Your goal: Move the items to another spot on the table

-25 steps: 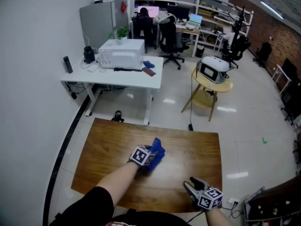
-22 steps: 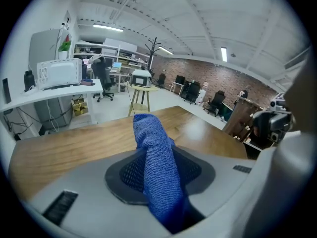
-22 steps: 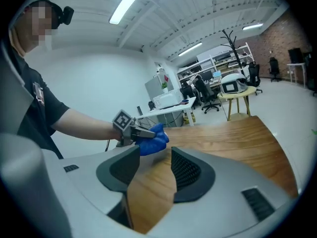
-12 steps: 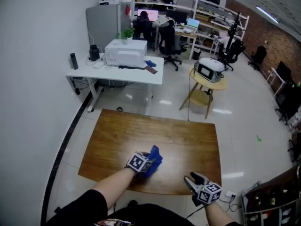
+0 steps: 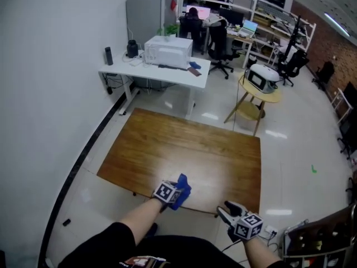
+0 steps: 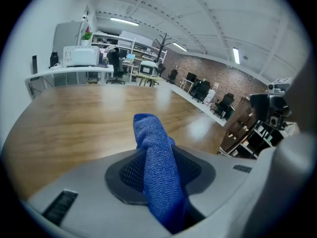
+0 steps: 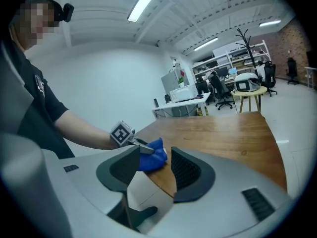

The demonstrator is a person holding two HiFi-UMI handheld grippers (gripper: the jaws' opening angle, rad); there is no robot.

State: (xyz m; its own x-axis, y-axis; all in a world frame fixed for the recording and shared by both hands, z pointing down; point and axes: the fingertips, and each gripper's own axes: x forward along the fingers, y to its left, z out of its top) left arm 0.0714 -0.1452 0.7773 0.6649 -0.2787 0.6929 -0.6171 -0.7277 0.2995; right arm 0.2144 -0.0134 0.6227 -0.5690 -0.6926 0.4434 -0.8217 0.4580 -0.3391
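Observation:
A blue cloth (image 5: 182, 189) is pinched in my left gripper (image 5: 174, 193), just above the near edge of the brown wooden table (image 5: 184, 155). In the left gripper view the cloth (image 6: 155, 162) stands up between the two dark pads, which press on it. From the right gripper view the same cloth (image 7: 151, 157) and the left gripper (image 7: 139, 148) show over the table's near corner. My right gripper (image 5: 230, 213) hangs off the table's near right edge, jaws apart with nothing between them (image 7: 154, 168).
Beyond the wooden table stands a white desk (image 5: 156, 71) with a white box-shaped machine (image 5: 168, 51). A small round table (image 5: 261, 91) carries an appliance at the right. Office chairs and shelving fill the back of the room. Floor lies directly below the right gripper.
My left gripper has carried the blue cloth from the table's middle toward its near edge. The right gripper has kept its place off the near right edge.

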